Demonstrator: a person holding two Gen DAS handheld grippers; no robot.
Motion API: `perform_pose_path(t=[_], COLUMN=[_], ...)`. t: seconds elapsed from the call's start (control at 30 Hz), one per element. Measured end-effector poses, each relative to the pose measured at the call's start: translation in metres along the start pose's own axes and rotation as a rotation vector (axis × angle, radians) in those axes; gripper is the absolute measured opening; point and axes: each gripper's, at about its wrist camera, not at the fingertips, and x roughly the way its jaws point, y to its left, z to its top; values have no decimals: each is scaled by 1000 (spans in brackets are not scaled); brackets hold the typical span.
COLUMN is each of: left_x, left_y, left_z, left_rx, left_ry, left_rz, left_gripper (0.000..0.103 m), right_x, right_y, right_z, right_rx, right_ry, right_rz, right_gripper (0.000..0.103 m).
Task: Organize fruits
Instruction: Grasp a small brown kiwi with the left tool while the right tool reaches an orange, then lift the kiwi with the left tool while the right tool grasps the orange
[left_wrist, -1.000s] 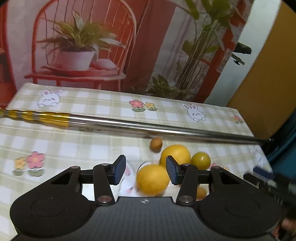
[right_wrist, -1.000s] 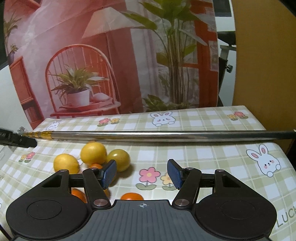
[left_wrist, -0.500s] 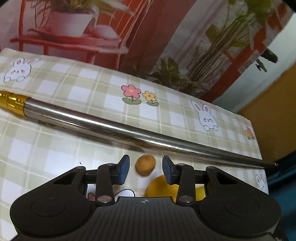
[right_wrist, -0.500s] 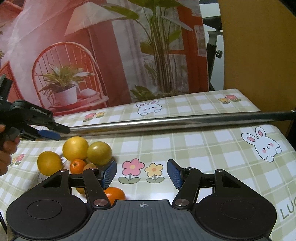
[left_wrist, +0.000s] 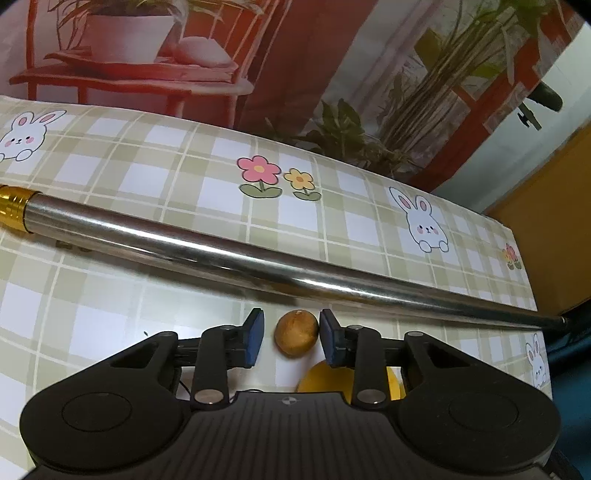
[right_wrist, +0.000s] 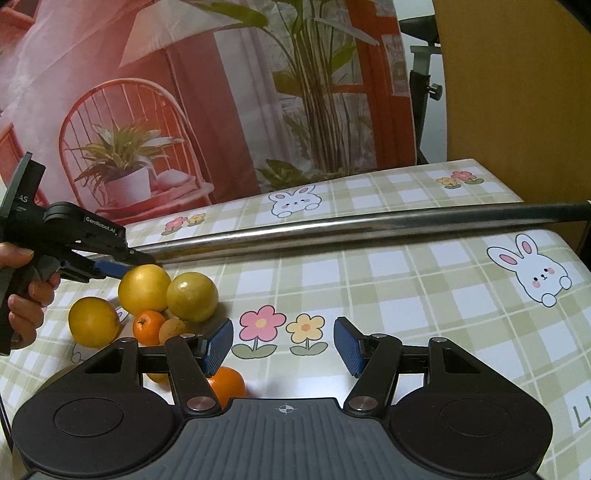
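L gripper (left_wrist: 291, 334): fingers closing onto small brown fruit (left_wrist: 296, 333), which sits btwn the blue pads on the checked bench (left_wrist: 147, 184), just short of the steel pole (left_wrist: 258, 258). R gripper (right_wrist: 283, 341): fingers spread, nothing btwn them, above flower prints. Pile of yellow citrus (right_wrist: 144, 288) and small oranges (right_wrist: 148, 326) on bench, left of R fingers.
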Motion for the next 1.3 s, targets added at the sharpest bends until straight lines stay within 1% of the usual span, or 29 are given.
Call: perform_pose_path(t=[0.03,0.13,0.23,0.3,0.4,0.57,0.6,0.73,1.0,1.13,1.3], left_x=[1,0,0,-3,-12,-31,-36,-58,-101,-118,-132], left_y=[-1,-2,1,2,1,0,0,-2,-4,2,14], left_z=[-1,-2,-2,-3,-6,-9,-10,-15,-37,-52,-71], left_rx=[2,12,1,5,39,81,109,138,231,252,281], left_ry=[5,7,13,7,-30,-88,-90,-141,-206,-216,-223], left_rz=[-9,-10,-20,-8,11,15,-14,-23,-57,-71,-65], left_gripper=[28,28,28,28,28,28,28,28,28,28,28], right_x=[0,1,2,2,1,2,2,1,0,1,6], right_y=[0,-2,-3,-3,-4,-5,-6,-6,1,9,17], right_z=[0,0,-1,-2,-3,-2,-2,-3,-5,-7,-11], right_rx=[2,11,19,22,26,28,29,30,27,15,7], right_ry=[1,6,10,11,11,10,10,8,22,39,79], right_rz=[-1,0,1,3,2,0,0,2,48,81,120], right_gripper=[58,58,58,58,58,58,58,57,53,51,50])
